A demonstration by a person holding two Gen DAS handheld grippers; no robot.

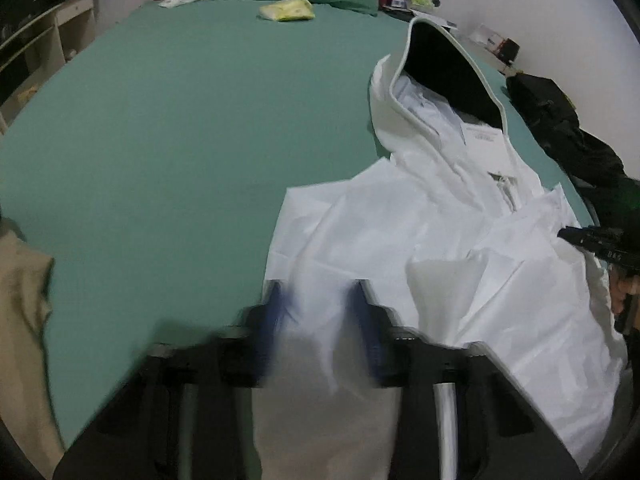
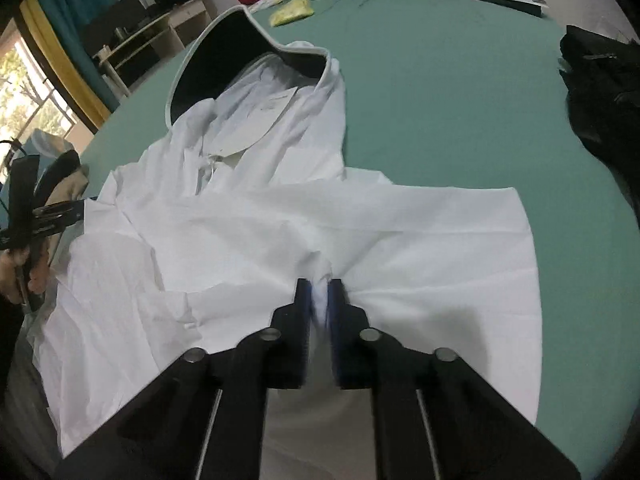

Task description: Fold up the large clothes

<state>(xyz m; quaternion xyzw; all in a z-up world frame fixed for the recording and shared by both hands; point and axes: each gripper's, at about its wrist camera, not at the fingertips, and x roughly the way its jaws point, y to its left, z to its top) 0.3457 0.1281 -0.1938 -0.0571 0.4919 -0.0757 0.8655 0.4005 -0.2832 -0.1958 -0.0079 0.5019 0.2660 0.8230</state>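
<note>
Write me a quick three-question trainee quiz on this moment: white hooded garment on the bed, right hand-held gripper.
1. True or false: the right hand-held gripper is shut on a pinch of the white hooded garment.
2. Pick one: the inside of the hood is A) black, B) red, C) yellow.
3. Fill in: the garment lies on a ____ bed sheet.

Key: 1 true; 2 A; 3 green.
</note>
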